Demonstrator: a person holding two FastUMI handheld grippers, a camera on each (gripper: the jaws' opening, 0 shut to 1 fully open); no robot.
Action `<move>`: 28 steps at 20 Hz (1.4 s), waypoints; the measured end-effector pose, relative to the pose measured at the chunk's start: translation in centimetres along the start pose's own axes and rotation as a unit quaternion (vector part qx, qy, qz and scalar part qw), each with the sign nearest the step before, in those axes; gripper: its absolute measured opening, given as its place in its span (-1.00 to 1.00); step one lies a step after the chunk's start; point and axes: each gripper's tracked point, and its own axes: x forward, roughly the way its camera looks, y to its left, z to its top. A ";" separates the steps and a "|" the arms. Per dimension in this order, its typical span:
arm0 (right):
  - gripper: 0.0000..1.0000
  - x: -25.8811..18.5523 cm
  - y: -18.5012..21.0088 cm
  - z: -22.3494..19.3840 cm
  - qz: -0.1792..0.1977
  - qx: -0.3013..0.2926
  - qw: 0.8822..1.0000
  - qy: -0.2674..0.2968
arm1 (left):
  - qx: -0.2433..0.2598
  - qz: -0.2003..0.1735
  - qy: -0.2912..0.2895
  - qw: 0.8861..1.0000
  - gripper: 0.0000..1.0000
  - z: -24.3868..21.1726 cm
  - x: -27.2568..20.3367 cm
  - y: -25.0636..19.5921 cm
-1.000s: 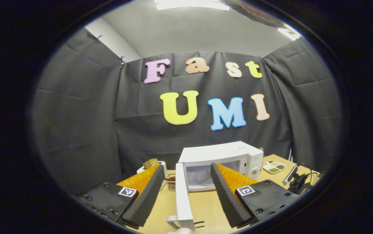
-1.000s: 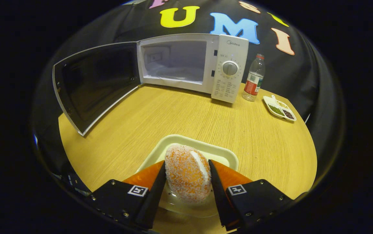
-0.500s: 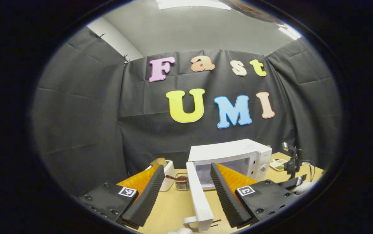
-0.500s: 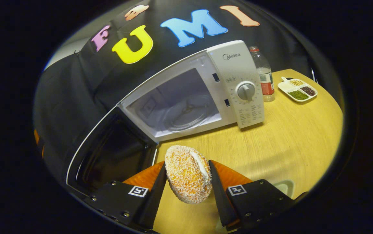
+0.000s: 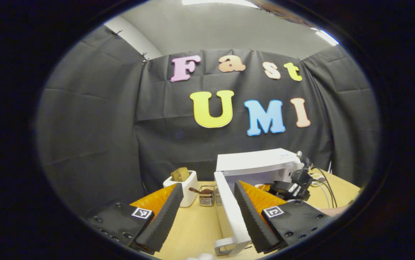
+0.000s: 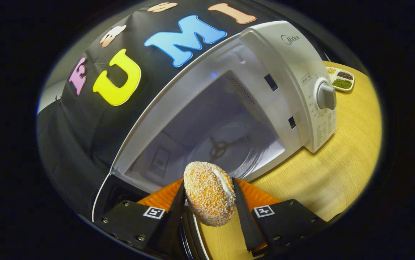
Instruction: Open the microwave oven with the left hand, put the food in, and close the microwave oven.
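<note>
right hand-held gripper (image 6: 207, 202) grips bun (image 6: 209, 198) before open microwave (image 6: 229, 119) cavity; left hand-held gripper (image 5: 205, 213) open beside door (image 5: 231, 213) edge.

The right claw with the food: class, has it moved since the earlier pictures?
Yes. The right claw, shut on the food, has come forward to the open microwave oven.

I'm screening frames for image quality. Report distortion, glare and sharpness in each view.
Left gripper view: strong fisheye bowing, ceiling light blown out at the top, microwave oven small but sharp. Right gripper view: microwave oven tilted and stretched by the lens, food in the right gripper crisp, table evenly lit, no glare.
</note>
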 end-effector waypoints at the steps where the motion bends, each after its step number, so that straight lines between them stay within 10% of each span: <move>1: 0.47 0.9 -0.1 0.0 -0.007 0.003 1.000 -0.006 | -0.004 0.001 -0.001 1.000 0.92 -0.1 0.0 0.2; 12: 0.43 6.0 0.3 0.8 -0.062 -0.003 0.997 -0.048 | 0.010 0.018 0.003 1.000 0.92 -0.9 0.1 1.5; 17: 0.94 5.3 0.1 2.4 -0.073 -0.021 0.994 -0.076 | 0.004 0.024 -0.001 1.000 0.92 -0.7 -0.1 1.7; 28: 0.94 -5.5 -0.6 4.5 -0.046 -0.153 0.983 -0.089 | 0.057 0.083 -0.002 0.995 0.90 -3.2 -2.8 5.9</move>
